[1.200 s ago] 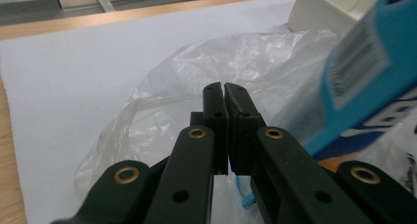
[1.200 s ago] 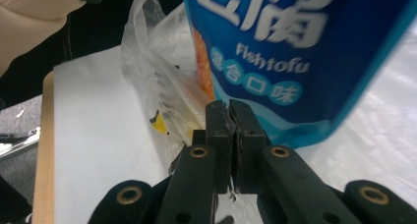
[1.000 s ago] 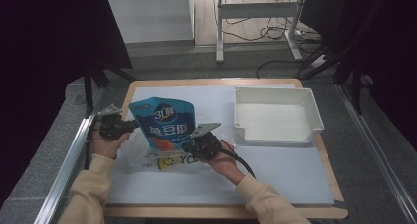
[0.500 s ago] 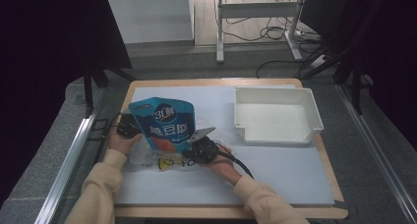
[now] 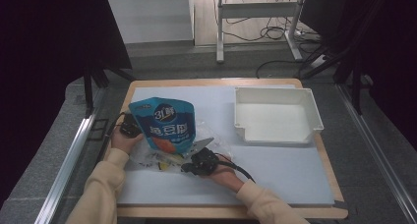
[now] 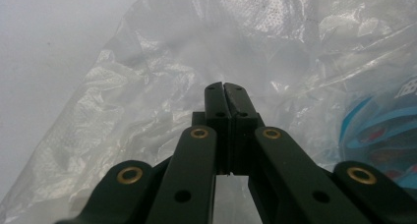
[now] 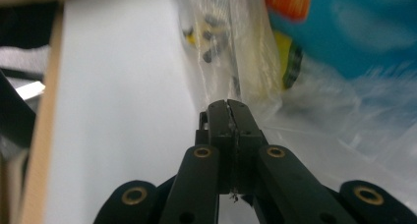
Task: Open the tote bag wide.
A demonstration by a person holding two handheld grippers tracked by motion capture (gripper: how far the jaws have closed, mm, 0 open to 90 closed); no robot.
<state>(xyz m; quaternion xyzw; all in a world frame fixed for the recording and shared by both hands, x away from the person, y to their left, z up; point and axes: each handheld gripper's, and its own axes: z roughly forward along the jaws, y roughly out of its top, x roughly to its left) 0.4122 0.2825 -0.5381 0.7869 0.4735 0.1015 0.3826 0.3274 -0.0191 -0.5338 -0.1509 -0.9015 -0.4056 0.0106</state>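
Both grippers, left gripper [image 6: 223,89] and right gripper [image 7: 227,107], pinch the clear bag [image 6: 147,101] so the blue pouch [image 5: 167,126] stays inside.

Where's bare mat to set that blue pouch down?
Free: the mat in front of the white tray, and the strip behind the blue pouch. Crowded: front left, where the clear bag and both tools sit.

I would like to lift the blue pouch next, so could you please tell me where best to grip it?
Grip the blue pouch by its flat top edge, coming from above and the far side. It stands tilted inside the clear plastic bag, so its lower half is wrapped in film; the top rises free and thin enough for jaws.
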